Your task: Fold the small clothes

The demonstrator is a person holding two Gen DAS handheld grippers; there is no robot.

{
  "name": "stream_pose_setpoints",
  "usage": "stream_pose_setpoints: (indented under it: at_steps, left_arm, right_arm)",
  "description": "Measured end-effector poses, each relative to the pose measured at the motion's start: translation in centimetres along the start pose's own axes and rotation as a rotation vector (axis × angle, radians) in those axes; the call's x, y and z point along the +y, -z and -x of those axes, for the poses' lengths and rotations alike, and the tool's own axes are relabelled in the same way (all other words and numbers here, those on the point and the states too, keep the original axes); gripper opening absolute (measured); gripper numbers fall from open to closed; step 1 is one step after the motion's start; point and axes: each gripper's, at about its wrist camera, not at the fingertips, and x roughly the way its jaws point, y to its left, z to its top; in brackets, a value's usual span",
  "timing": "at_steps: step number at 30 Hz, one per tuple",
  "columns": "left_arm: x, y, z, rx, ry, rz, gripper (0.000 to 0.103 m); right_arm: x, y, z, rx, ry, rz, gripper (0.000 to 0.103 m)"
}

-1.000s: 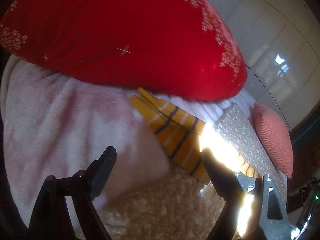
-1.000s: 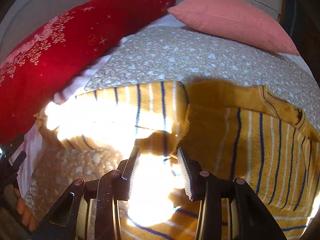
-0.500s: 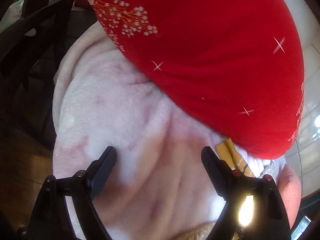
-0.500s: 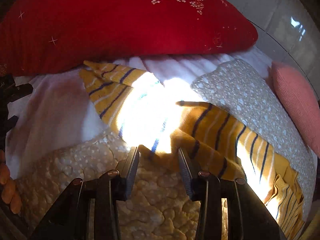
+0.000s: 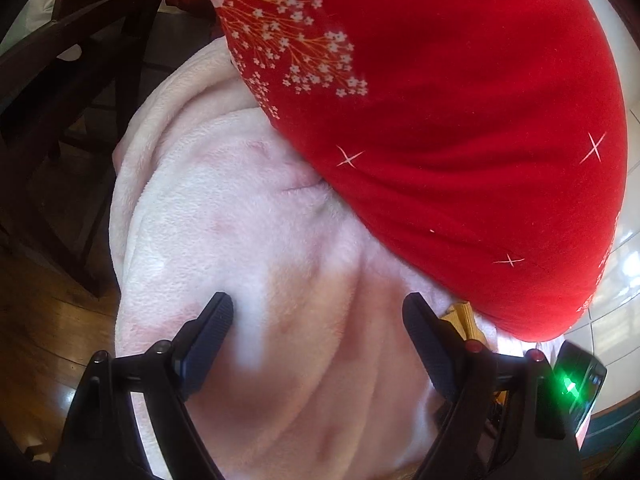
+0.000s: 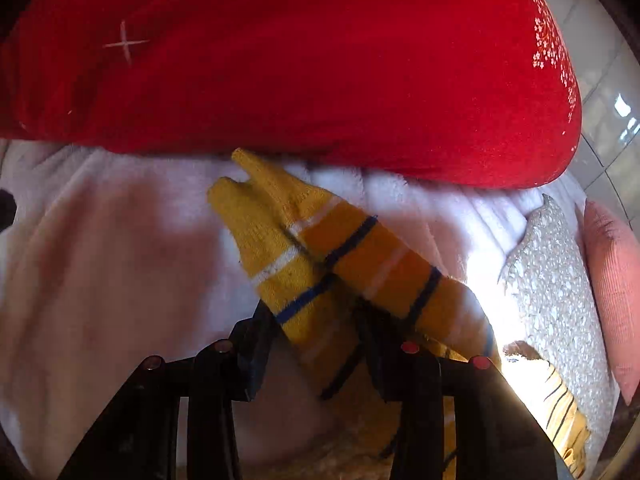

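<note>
A small yellow knit sweater with blue and white stripes lies on a pale pink fleece blanket. Its sleeve ends point toward a big red pillow. My right gripper is open, with one finger on each side of a sleeve. Its jaws have not closed on the fabric. My left gripper is open and empty above the pink blanket. Only a small yellow corner of the sweater shows in the left wrist view, under the red pillow.
A speckled beige cushion and a pink ribbed cushion lie at the right. Dark wooden chair legs and a wooden floor are to the left of the blanket. A tiled floor shows at the right.
My right gripper has moved forward along the sweater so its fingers now straddle a sleeve near the red pillow. My left gripper has swung left, away from the sweater, over the pink blanket.
</note>
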Motion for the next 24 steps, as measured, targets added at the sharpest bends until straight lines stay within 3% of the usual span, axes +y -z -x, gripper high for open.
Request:
stream_pose_setpoints:
  at_steps: [1,2,6,10,15,18,21,24]
  left_arm:
    - [-0.2,0.2,0.4,-0.006,0.001,-0.007,0.086]
    - [-0.4,0.2,0.3,-0.012,0.004,-0.017,0.086]
    - [-2.5,1.3,1.7,-0.026,0.111,-0.092,0.086]
    - [-5.8,3.8,4.0,-0.048,0.223,-0.257,0.087]
    - [-9.5,8.5,6.0,0.02,0.346,-0.434,0.088]
    - [-11.3,11.5,6.2,0.099,0.407,-0.509,0.089]
    - [-13.0,15.0,6.9,0.177,0.458,-0.607,0.089]
    - [-13.9,18.1,8.1,0.194,0.494,-0.7,0.089]
  right_arm:
    - [-0.4,-0.2,0.1,0.01,-0.01,-0.019,0.011]
    - [-0.7,-0.4,0.6,0.014,-0.003,-0.029,0.006]
    - [-5.1,0.5,5.8,-0.067,0.024,-0.14,0.004]
    - [-14.7,5.8,13.8,-0.169,0.056,-0.408,0.004]
    - [-28.5,19.3,22.2,-0.208,0.235,-0.774,0.004]
    - [-34.9,28.7,23.5,-0.124,0.329,-0.983,0.005]
    - [-38.6,37.9,22.7,0.039,0.467,-1.136,0.007]
    - [-39.7,43.5,23.1,0.054,0.478,-1.228,0.007]
